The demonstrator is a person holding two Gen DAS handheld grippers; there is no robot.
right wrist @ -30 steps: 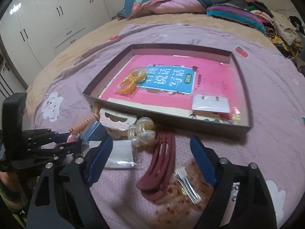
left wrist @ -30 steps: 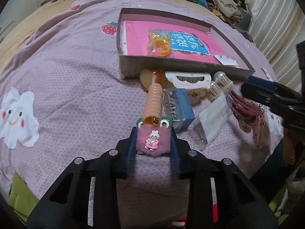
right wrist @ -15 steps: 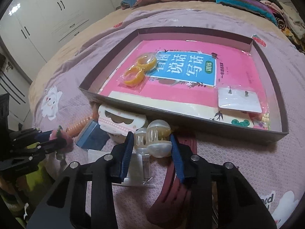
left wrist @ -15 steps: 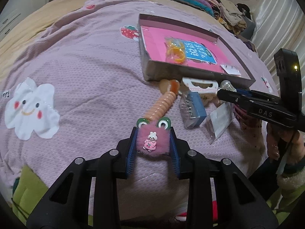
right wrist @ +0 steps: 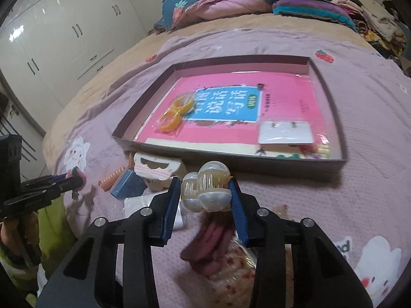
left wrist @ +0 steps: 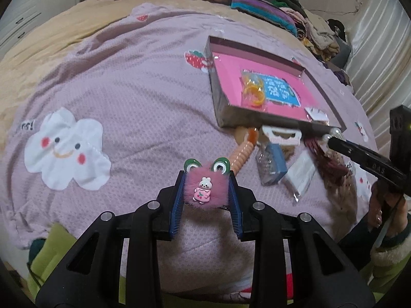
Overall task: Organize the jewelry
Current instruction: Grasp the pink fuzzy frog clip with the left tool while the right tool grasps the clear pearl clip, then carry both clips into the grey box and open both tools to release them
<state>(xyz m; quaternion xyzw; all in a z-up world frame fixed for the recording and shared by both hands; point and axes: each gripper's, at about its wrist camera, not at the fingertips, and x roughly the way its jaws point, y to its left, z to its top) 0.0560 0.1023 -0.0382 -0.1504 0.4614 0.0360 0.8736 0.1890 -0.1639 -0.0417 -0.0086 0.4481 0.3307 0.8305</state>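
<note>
A fluffy pink hair clip with a small rabbit charm [left wrist: 203, 189] is clamped between the blue pads of the left gripper [left wrist: 207, 192], above the lilac quilted bedspread [left wrist: 133, 97]. 2 green frog-eye ornaments [left wrist: 206, 165] sit at its far edge; whether they belong to the same clip cannot be told. A pair of pearly white ball-shaped hair clips [right wrist: 207, 189] is gripped by the right gripper [right wrist: 205, 206], just in front of the near wall of the shallow dark-rimmed box [right wrist: 331, 172]. In the box, a pink book with a blue label [right wrist: 231, 105] is seen, with an orange ring-shaped piece in clear wrap [right wrist: 176, 114] and a white earring card [right wrist: 285, 133] lying on it. Beside the box's near wall lie a white scalloped card [right wrist: 155, 167], a ribbed peach spiral band [left wrist: 240, 156], a blue-edged clear case [left wrist: 272, 161] and a clear plastic packet [left wrist: 301, 172]. A maroon claw clip [right wrist: 209, 243] under the right gripper is blurred, and a red-speckled item beneath it is too smeared to identify.
</note>
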